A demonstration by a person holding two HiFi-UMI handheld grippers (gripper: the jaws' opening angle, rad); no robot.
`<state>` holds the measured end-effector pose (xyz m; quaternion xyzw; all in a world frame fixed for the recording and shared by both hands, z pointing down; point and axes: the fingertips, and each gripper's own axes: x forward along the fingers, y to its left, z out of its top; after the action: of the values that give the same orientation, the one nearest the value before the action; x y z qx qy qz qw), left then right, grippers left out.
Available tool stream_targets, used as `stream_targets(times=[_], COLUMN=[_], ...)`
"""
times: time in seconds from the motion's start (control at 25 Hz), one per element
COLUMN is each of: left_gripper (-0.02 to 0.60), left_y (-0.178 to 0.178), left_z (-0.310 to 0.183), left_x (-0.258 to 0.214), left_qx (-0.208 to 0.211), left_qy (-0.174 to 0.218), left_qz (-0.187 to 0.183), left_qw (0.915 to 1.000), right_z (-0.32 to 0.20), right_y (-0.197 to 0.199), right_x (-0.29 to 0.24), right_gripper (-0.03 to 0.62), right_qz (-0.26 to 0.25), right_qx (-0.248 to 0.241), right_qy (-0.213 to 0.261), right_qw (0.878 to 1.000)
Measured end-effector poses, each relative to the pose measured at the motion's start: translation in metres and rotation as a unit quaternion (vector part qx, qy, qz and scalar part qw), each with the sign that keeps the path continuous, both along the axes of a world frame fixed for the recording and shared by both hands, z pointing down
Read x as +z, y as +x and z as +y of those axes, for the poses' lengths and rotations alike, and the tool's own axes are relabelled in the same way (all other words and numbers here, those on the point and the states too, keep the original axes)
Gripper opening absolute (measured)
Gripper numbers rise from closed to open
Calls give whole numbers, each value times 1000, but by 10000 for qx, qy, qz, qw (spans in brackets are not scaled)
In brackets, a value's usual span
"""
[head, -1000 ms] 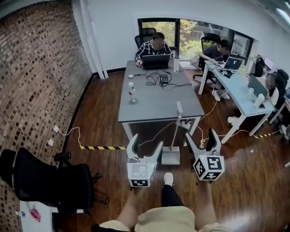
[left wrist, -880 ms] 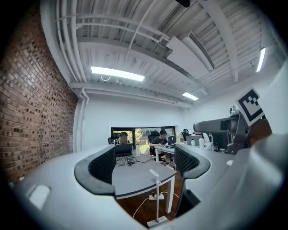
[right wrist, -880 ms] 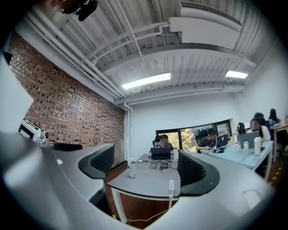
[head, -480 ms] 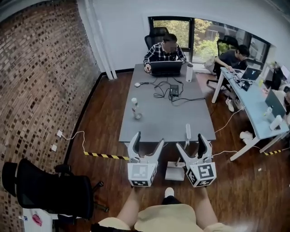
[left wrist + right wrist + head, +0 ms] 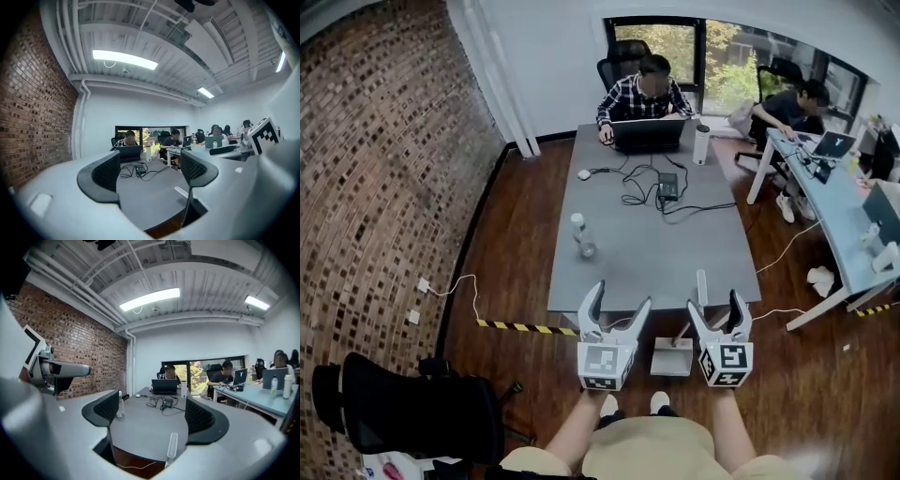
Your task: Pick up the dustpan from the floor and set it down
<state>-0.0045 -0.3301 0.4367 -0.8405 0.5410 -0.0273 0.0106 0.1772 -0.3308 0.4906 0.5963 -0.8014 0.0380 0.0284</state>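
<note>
The grey dustpan [image 5: 672, 357] stands on the wooden floor at the near edge of the grey table [image 5: 647, 234]. Its long upright handle [image 5: 701, 286] rises beside the table edge. My right gripper [image 5: 717, 305] is open and level, just right of the pan, with its left fingertip close to the handle. In the right gripper view the handle top [image 5: 172, 445] stands low between the open jaws of the gripper [image 5: 152, 411], untouched. My left gripper [image 5: 619, 300] is open to the pan's left. In the left gripper view it [image 5: 150, 168] holds nothing, and the handle [image 5: 182, 192] shows beside its right jaw.
On the table stand a water bottle [image 5: 584, 239], cables and a laptop [image 5: 647, 133] with a person seated behind it. A black office chair [image 5: 422, 412] is at lower left. Striped tape [image 5: 525, 327] crosses the floor. A brick wall is left, and another desk [image 5: 853, 216] right.
I have stepped forward to the table. Both grippers moved forward and lower, and the dustpan handle now stands right by the right gripper's jaws.
</note>
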Motion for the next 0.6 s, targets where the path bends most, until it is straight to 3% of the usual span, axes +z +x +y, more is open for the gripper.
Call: stream_targets(times=[0.24,0.48,0.6], left_gripper=[368,351,348], left_y=[28,51,52], left_z=[-22,-37,-39], left_x=[23,36,44], left_qx=[757,1053,1063], left_qy=[-193,-279,-412], left_qz=[94,-164,-236], left_qw=[9969,9939,9932], right_z=[6,-9,-24], right_y=[31,37,31], right_x=[86,192,235], right_gripper=[420,386,339], right_qz=[153,149,31], right_qx=[518,479,405], right_qy=[-724,-1671,-2067], right_qw=[9959,9847,9776])
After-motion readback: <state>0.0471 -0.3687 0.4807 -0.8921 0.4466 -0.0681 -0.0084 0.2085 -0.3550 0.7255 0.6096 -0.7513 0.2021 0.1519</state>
